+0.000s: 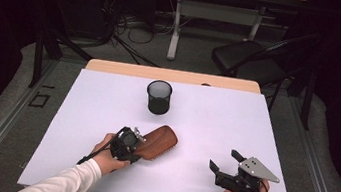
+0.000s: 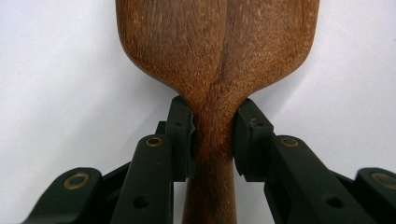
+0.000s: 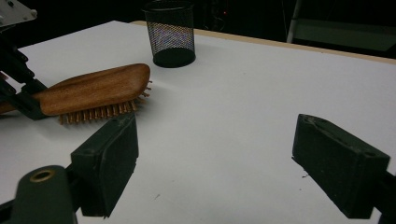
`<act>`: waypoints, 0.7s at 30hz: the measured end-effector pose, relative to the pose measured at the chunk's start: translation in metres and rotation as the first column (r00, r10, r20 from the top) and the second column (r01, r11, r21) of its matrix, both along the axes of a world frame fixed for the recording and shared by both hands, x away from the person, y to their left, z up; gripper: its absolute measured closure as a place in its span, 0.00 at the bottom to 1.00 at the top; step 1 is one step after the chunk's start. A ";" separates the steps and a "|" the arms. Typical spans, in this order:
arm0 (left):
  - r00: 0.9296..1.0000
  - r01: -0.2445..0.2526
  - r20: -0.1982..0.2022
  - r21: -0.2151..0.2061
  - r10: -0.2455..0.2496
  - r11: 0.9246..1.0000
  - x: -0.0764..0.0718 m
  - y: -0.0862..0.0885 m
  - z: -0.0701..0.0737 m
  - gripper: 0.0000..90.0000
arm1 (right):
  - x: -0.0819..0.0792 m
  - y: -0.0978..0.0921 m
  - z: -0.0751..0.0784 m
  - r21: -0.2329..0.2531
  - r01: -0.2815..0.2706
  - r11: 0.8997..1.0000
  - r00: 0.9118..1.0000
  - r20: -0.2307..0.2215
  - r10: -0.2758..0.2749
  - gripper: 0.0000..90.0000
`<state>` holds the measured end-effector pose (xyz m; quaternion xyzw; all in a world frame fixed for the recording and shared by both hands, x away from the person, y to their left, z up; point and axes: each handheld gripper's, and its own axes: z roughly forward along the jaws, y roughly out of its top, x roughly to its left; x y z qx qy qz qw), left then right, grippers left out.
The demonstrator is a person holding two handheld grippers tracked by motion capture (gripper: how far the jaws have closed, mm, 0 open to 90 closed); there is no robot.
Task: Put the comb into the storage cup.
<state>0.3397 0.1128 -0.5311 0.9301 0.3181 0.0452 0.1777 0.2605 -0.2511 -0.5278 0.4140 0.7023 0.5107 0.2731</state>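
On table (image 1: 204,131) | left claw (image 2: 214,135) clamps hairbrush (image 2: 217,46) neck | right claw (image 3: 215,163) wide, empty; its view shows bristles

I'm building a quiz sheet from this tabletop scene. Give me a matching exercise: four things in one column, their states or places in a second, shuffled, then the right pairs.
Things:
1. wooden hairbrush
2. mesh cup
3. left gripper
4. right gripper

States or places:
A. jaws wide apart, nothing between them
B. upright toward the far side of the table
C. bristles facing down
D. clamped on a narrow wooden neck

Pairs: 1-C, 2-B, 3-D, 4-A
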 end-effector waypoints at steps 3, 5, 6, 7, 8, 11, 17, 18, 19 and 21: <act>1.000 0.004 0.006 -0.004 -0.004 1.000 -0.001 0.001 0.000 0.79 | 0.000 0.000 0.000 0.000 0.000 1.000 1.000 -0.001 0.000 0.16; 1.000 -0.001 0.011 -0.023 0.002 1.000 -0.002 0.001 0.001 0.79 | 0.000 0.000 0.000 0.000 0.000 1.000 1.000 0.000 0.000 0.16; 1.000 -0.002 0.011 -0.029 0.002 1.000 -0.002 0.002 0.001 0.79 | 0.000 0.000 0.000 0.000 -0.001 1.000 1.000 -0.001 0.001 0.16; 1.000 0.000 0.017 -0.036 0.001 0.999 -0.002 0.002 0.001 0.79 | 0.000 0.000 0.000 0.000 -0.001 1.000 1.000 -0.002 0.001 0.16; 1.000 0.000 0.019 -0.038 0.000 0.999 -0.003 0.002 0.003 0.79 | 0.000 0.000 0.000 -0.001 -0.001 1.000 1.000 -0.003 0.001 0.16; 1.000 0.002 0.024 -0.048 -0.001 0.999 -0.003 0.003 0.004 0.80 | 0.000 0.000 0.000 -0.001 -0.001 1.000 1.000 -0.003 0.001 0.16; 1.000 -0.004 0.022 -0.063 0.005 0.998 -0.003 0.004 0.004 0.80 | 0.000 0.000 0.000 0.000 -0.001 1.000 1.000 -0.001 0.001 0.16; 1.000 -0.002 0.022 -0.064 0.003 0.998 -0.003 0.004 0.004 0.80 | 0.000 0.000 0.000 0.001 0.000 1.000 1.000 0.000 0.000 0.16; 1.000 -0.003 0.024 -0.069 0.005 0.998 -0.003 0.005 0.003 0.80 | 0.000 0.000 0.000 0.001 0.000 1.000 1.000 0.000 0.000 0.16; 1.000 -0.007 0.026 -0.073 0.009 0.997 -0.004 0.005 0.003 0.80 | 0.000 0.000 0.000 -0.001 0.000 1.000 1.000 -0.003 0.000 0.16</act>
